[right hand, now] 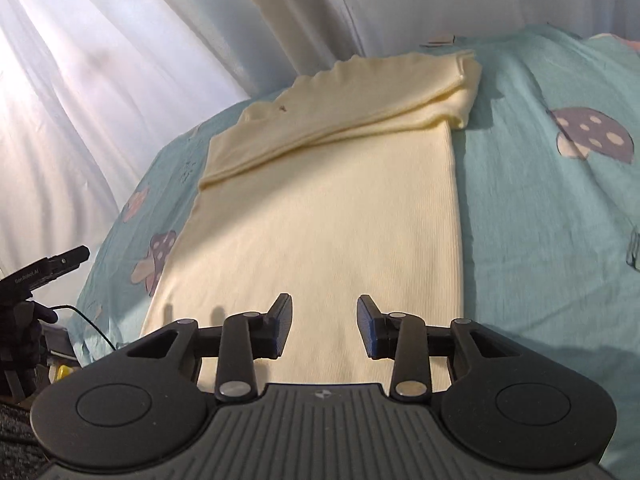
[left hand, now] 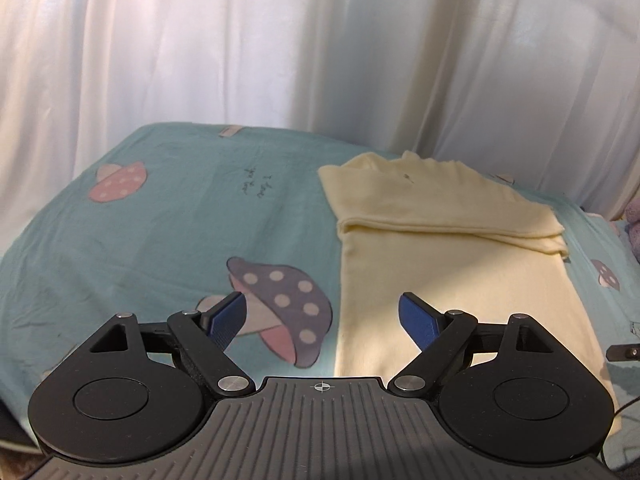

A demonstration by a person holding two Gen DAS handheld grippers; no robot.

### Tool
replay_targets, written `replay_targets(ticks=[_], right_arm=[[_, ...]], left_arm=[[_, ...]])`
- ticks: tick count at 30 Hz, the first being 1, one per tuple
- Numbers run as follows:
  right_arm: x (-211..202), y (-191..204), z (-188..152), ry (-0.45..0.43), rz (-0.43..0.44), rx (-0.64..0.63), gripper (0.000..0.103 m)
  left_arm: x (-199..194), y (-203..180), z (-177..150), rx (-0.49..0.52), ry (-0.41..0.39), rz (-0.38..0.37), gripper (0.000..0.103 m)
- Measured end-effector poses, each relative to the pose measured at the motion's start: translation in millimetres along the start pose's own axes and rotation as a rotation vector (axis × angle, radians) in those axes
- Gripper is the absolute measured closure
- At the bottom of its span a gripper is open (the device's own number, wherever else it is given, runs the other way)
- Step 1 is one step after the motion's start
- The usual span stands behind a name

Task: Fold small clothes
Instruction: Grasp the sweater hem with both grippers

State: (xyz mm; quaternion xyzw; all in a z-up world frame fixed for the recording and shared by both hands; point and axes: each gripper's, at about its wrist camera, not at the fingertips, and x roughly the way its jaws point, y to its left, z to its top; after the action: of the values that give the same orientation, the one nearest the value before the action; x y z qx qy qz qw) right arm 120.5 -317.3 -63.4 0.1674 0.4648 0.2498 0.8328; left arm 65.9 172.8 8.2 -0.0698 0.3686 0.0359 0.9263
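Observation:
A pale yellow garment point(left hand: 452, 264) lies flat on the teal mushroom-print sheet point(left hand: 160, 220), with its far end folded over into a thick band point(left hand: 448, 208). My left gripper point(left hand: 324, 320) is open and empty above the garment's near left edge. In the right wrist view the same garment point(right hand: 320, 220) fills the middle, its folded band point(right hand: 352, 108) at the far end. My right gripper point(right hand: 325, 330) is open and empty, hovering just above the garment's near hem.
White curtains point(left hand: 280, 40) hang behind the bed. A black device with a cable point(right hand: 44, 276) stands off the bed's left edge in the right wrist view. A purple plush object point(left hand: 634, 216) sits at the far right edge.

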Motion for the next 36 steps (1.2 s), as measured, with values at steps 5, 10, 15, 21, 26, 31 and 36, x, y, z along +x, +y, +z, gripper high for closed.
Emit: replay_targets(ticks=[5,10,15,21,26,31,36], right_arm=[[-8.4,-12.6,-32.0,0.078,-0.08,0.074,0.068],[-17.5,-25.2,-50.4,0.098,-0.124,0.111,0.068],[-29.2,-30.3,-59.6,0.081,-0.163,0.104,0.068],[-21.8,-38.3,-63.5,0.12,-0.13,0.172,0.068],[-20.2,-41.0,-66.8,0.114,-0.091,0.211,0.077],[-12.1,-45.9,-60.9,0.102,-0.07,0.258,0.097],[-15.2,-46.8,-36.5,0.009,-0.018,0.262,0.097]], left_arm=[[3.0,8.0,-26.3,-0.111,0.159,-0.141,0.015],[33.5,4.5,-58.5,-0.12,0.29,-0.14,0.027],[53.6,12.0,-77.1,-0.171,0.401,-0.182,0.041],[56.8,16.5,-80.6,-0.165,0.461,-0.232,0.06],[60.4,16.0,-83.5,-0.16,0.497,-0.279,0.088],[59.4,19.5,-76.6,-0.187,0.46,-0.287,0.094],[54.7,24.1,-42.2,-0.244,0.323,-0.345,0.094]])
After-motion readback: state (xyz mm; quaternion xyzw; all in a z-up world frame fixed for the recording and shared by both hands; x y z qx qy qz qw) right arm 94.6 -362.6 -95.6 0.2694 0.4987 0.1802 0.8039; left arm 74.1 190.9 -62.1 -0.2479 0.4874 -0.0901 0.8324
